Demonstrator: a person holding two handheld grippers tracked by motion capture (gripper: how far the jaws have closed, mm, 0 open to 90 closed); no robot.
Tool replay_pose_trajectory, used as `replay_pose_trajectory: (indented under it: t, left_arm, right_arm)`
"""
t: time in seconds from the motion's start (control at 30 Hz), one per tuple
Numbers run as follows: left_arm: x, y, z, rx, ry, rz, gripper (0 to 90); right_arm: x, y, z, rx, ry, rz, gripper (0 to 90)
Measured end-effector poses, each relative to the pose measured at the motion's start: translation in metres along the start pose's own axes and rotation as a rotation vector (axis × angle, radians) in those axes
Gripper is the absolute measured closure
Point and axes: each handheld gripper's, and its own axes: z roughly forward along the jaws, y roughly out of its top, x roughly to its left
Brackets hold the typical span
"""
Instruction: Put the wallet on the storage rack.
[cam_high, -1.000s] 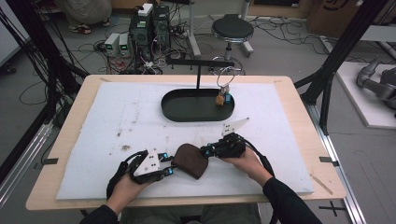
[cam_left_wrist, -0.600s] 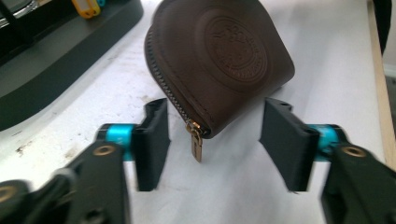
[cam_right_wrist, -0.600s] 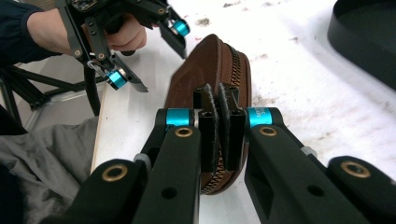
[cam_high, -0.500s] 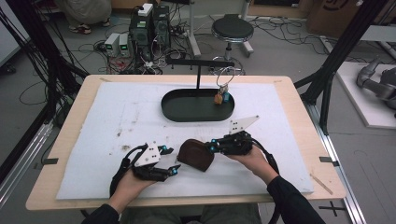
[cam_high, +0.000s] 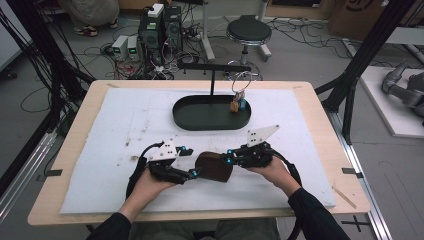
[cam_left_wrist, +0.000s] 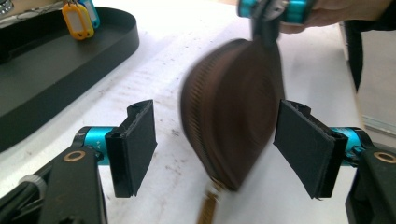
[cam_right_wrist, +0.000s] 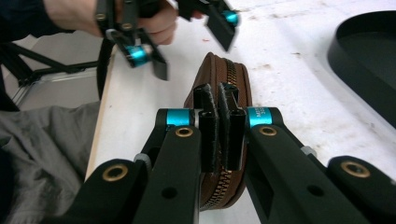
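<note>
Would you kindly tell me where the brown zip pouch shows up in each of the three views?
High view: the brown zip pouch lies low centre on the white mat, between the two tongs.
Left gripper view: the pouch stands centre, between the open jaws.
Right gripper view: the pouch sits centre, its zip edge pinched by the shut jaws.
Shared landmark: the black oval tray.

At frame centre we see our right gripper (cam_right_wrist: 218, 100) pinched on the brown zip pouch (cam_right_wrist: 223, 84), with the left gripper (cam_right_wrist: 189, 39) spread wide at upper left.
</note>
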Motion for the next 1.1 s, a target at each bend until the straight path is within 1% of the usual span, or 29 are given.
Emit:
replay_pose_trajectory:
  t: [0.03,0.13,0.17,0.2,0.23,0.3,0.37,0.43,0.53,0.57,0.63,0.67,0.77,0.8,0.83,0.87,0.9,0.93,1.0,1.07,1.1]
  left_arm:
    - [0.002,0.001,0.001,0.002,-0.006,0.001,28.9]
    - [0.007,0.003,0.006,-0.015,-0.045,-0.026,28.3]
    - [0.007,0.003,0.008,-0.014,-0.053,-0.029,28.3]
    - [0.008,0.004,0.011,-0.007,-0.063,-0.031,28.3]
    - [0.008,0.004,0.012,-0.005,-0.070,-0.037,28.3]
    - [0.008,0.004,0.017,0.006,-0.090,-0.059,28.2]
    - [0.008,0.004,0.020,0.020,-0.105,-0.067,28.4]
    - [0.010,0.003,0.023,0.034,-0.130,-0.087,28.6]
    - [0.012,0.001,0.025,0.047,-0.168,-0.114,32.9]
    - [0.012,0.000,0.026,0.051,-0.182,-0.116,35.7]
    - [0.012,0.000,0.026,0.057,-0.202,-0.102,45.0]
    - [0.011,0.000,0.026,0.061,-0.199,-0.090,48.8]
    - [0.011,0.000,0.026,0.058,-0.197,-0.089,52.2]
    - [0.011,0.000,0.025,0.059,-0.199,-0.084,53.1]
    - [0.011,0.000,0.025,0.060,-0.199,-0.082,54.0]
    - [0.011,0.000,0.025,0.057,-0.198,-0.081,54.5]
    - [0.010,0.000,0.025,0.055,-0.197,-0.079,55.3]
    - [0.010,0.000,0.024,0.056,-0.198,-0.074,55.8]
    - [0.010,0.001,0.024,0.053,-0.196,-0.068,56.6]
    - [0.009,0.001,0.023,0.048,-0.199,-0.064,57.8]
    - [0.008,0.001,0.023,0.044,-0.198,-0.064,58.7]
  right_arm:
    - [0.000,0.000,0.000,0.003,0.005,-0.011,88.5]
    - [0.003,0.000,0.002,0.006,0.017,-0.023,88.5]
    - [0.003,0.001,0.002,0.007,0.013,-0.024,88.4]
    - [0.003,0.001,0.003,0.006,0.015,-0.034,88.4]
    - [0.003,0.000,0.002,0.007,0.017,-0.032,88.5]
    - [0.003,0.000,0.002,0.010,0.023,-0.038,88.4]
    - [0.004,0.000,0.002,0.007,0.022,-0.041,88.4]
    - [0.004,0.000,0.002,0.005,0.028,-0.050,88.4]
    - [0.005,0.000,0.002,0.005,0.035,-0.061,88.4]
    - [0.005,0.000,0.002,0.007,0.038,-0.060,88.4]
    - [0.005,0.000,0.002,0.008,0.041,-0.057,88.4]
    - [0.005,0.000,0.002,0.006,0.041,-0.058,88.3]
    - [0.004,-0.001,0.001,0.006,0.050,-0.068,86.9]
    - [0.004,-0.001,0.001,0.001,0.044,-0.069,85.2]
    - [0.004,-0.001,0.000,-0.001,0.048,-0.058,83.2]
    - [0.003,-0.001,0.000,-0.012,0.050,-0.063,78.8]
    - [0.003,-0.001,-0.002,-0.025,0.043,-0.057,71.6]
    - [0.002,0.000,-0.004,-0.029,0.039,-0.053,68.3]
    - [0.000,-0.001,-0.007,-0.034,0.029,-0.045,65.9]
    - [-0.002,-0.002,-0.010,-0.040,0.008,-0.027,55.6]
    - [-0.004,-0.003,-0.013,-0.048,-0.013,-0.006,52.6]
